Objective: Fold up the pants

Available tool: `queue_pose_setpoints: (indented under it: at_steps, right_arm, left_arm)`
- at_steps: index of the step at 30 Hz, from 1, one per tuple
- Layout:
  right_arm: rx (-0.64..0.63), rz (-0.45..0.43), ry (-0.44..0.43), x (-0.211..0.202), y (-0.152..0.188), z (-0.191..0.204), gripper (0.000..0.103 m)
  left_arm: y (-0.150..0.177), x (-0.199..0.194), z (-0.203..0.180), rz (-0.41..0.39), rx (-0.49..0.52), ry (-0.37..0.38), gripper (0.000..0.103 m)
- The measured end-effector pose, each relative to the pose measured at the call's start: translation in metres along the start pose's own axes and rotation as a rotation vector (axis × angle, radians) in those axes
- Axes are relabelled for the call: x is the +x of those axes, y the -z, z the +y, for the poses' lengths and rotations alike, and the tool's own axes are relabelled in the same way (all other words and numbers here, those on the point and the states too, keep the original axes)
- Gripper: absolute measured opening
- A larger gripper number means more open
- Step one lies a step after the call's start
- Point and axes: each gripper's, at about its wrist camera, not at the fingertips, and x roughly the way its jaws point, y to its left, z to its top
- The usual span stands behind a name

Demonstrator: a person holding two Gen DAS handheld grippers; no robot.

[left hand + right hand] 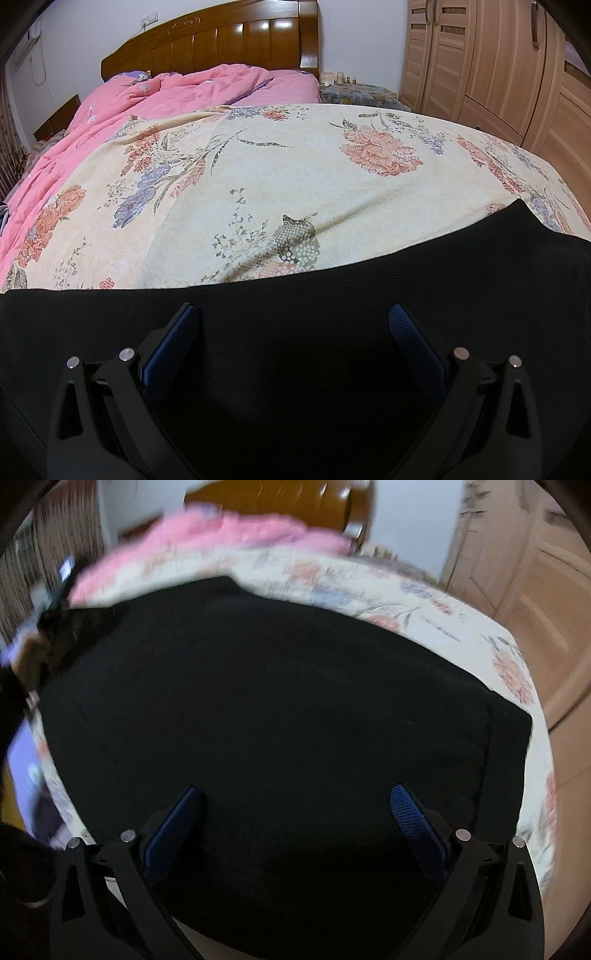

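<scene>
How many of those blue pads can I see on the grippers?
4: two on the left gripper, one pad each side, and two on the right gripper, likewise, all above the black pants.

The pants (332,350) lie flat on the bedspread (295,177), filling the lower part of the left wrist frame. The left gripper (295,317) sits over them at bottom centre. A quilt (110,122) lies bunched along the left side of the bed, before the headboard (221,40) at top centre. A wardrobe (498,62) stands at upper right, with a bedside table (358,92) between it and the headboard.

In the right wrist frame the pants (277,701) fill the middle, bedspread (480,635) around them, and the right gripper (295,797) sits over them at bottom centre.
</scene>
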Motion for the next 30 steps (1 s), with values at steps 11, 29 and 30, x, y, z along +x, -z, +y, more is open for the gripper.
queue_pose_setpoints:
  at_steps: [11, 29, 30]
  right_arm:
    - [-0.228, -0.110, -0.174, 0.036, -0.153, 0.134, 0.099]
    - [-0.289, -0.049, -0.167, 0.167, -0.218, 0.230, 0.099]
    - [-0.286, -0.050, -0.169, 0.162, -0.215, 0.230, 0.099]
  left_arm:
    - [0.000, -0.004, -0.002, -0.019, -0.008, -0.007, 0.102]
    - [0.175, -0.154, 0.261, -0.321, -0.895, 0.029, 0.098]
    - [0.185, -0.157, 0.279, -0.356, -0.960, 0.073, 0.096]
